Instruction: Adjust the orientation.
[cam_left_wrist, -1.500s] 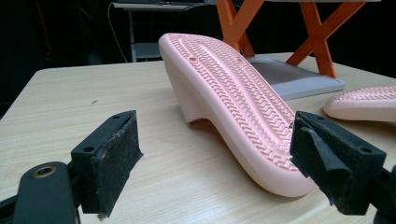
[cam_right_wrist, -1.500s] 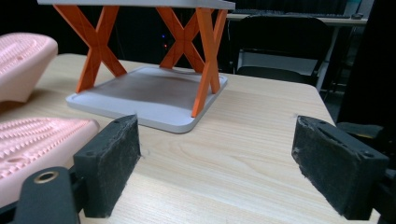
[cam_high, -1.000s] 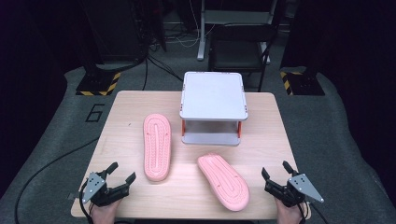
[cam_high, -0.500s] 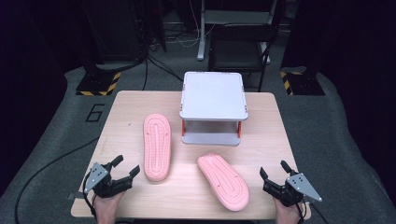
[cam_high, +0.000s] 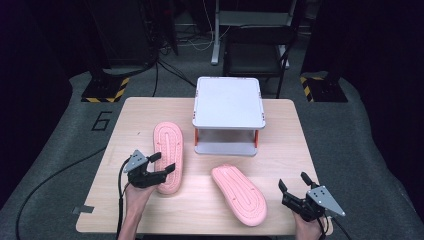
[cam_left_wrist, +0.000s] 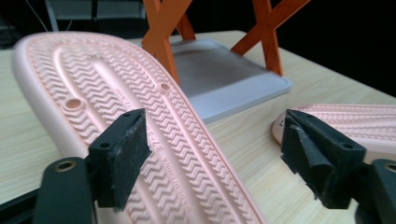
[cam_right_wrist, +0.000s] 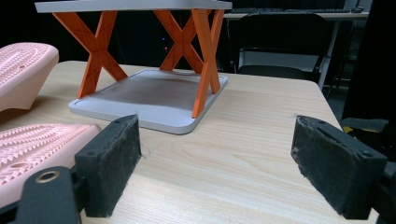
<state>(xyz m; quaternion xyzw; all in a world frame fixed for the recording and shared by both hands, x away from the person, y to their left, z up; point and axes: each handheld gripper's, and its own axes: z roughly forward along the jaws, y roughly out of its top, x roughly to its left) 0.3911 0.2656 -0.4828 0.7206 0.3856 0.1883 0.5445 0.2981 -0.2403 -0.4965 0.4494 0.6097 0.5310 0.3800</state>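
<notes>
Two pink slippers lie sole up on the wooden table (cam_high: 283, 135). The left slipper (cam_high: 169, 150) (cam_left_wrist: 93, 79) runs front to back. The right slipper (cam_high: 239, 195) (cam_right_wrist: 32, 140) lies slanted near the front. My left gripper (cam_high: 165, 162) (cam_left_wrist: 215, 144) hangs over the left slipper's near end. Its jaws have just been closing a little and still stand wide, the sole partly between them, pads not pressing. The right slipper's tip (cam_left_wrist: 355, 116) sits beyond its right jaw. My right gripper (cam_high: 292, 181) (cam_right_wrist: 217, 158) stands open above the table's front right corner, nothing between its pads.
A grey two-level rack (cam_high: 229, 102) (cam_right_wrist: 154, 93) (cam_left_wrist: 224, 79) on orange crossed legs stands at the back middle of the table. The left slipper's end (cam_right_wrist: 23, 65) rises at the left in the right gripper view. Dark stands and a chair stand behind the table.
My left gripper has moved forward and to the right, from the table's front left edge onto the near end of the left slipper. The right gripper has stayed put.
</notes>
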